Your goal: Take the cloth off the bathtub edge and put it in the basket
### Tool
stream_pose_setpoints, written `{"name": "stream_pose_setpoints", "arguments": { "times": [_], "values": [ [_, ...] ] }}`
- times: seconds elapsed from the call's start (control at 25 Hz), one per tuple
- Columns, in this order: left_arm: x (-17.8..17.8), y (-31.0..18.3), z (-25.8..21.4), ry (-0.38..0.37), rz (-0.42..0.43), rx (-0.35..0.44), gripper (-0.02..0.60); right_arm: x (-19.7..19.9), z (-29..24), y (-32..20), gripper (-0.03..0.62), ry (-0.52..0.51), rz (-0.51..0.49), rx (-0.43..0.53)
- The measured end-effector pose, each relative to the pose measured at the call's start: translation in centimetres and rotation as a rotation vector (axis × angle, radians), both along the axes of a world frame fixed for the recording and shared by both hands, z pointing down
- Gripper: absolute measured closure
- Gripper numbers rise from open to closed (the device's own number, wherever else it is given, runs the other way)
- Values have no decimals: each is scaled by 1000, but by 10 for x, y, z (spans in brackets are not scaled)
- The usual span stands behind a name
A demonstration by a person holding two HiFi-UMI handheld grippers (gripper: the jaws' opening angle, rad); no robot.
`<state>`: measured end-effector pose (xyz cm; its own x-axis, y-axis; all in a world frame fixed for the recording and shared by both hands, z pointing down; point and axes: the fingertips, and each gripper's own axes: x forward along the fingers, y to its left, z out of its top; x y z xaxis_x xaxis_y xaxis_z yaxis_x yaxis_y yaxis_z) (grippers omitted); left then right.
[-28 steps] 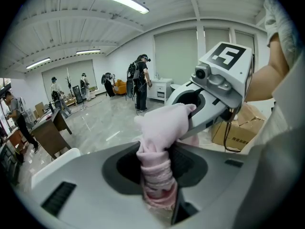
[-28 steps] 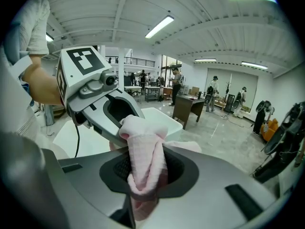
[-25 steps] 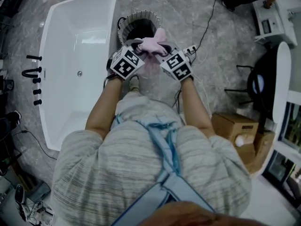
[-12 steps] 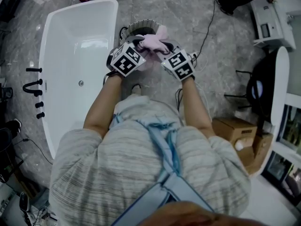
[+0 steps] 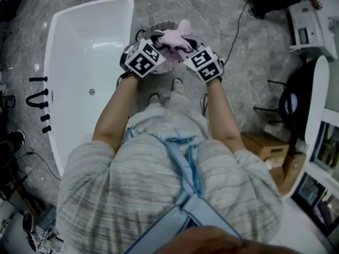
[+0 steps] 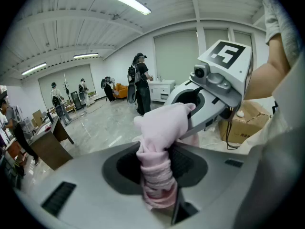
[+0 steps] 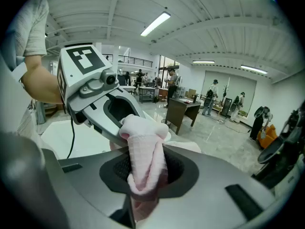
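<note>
Pinching the pink cloth point(image 5: 175, 37) from 2 sides, we hold it bunched between the left gripper point(image 5: 158, 42) and the right gripper point(image 5: 185, 45), each capped by a white cube with black square markers. From the head view the cloth sits clear of the bathtub point(image 5: 51, 73) and overlaps the round mouth of the basket point(image 5: 150, 28), whose ribbed, pale rim curves out behind our 2 tools. We cannot tell how high above the basket the cloth is.

In the left gripper view, the jaws of the left gripper point(image 6: 158, 178) press on a rolled, waffle-textured fold of the cloth point(image 6: 159, 142), which swells into a soft, smooth lump above them. The grey moulded shell of the right gripper point(image 6: 209, 97) meets that lump from the far side.

In the right gripper view, the right gripper point(image 7: 143, 187) likewise clamps a thick, gridded fold of the cloth point(image 7: 143, 156) between its dark, ridged pads, and the left gripper point(image 7: 97, 97) bites the same bundle from beyond.

The bathtub is a glossy white oval shell with a smooth, rounded rim, set on grey marbled floor tiles point(image 5: 212, 15). Matt black tap fittings point(image 5: 38, 83) stand just beside its outer edge. A brown cardboard box point(image 5: 265, 144) sits on the floor well apart, to our right.
</note>
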<state>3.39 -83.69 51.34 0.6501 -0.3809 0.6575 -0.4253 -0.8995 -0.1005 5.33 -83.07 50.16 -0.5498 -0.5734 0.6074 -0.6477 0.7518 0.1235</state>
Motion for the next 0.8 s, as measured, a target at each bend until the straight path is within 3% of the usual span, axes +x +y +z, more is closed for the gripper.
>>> {"name": "stream_pose_setpoints", "arguments": {
  "times": [0.8],
  "values": [
    [2, -70, 79, -108, -58, -151, 439, 5, 77, -74, 500, 133, -213, -167]
  ]
}}
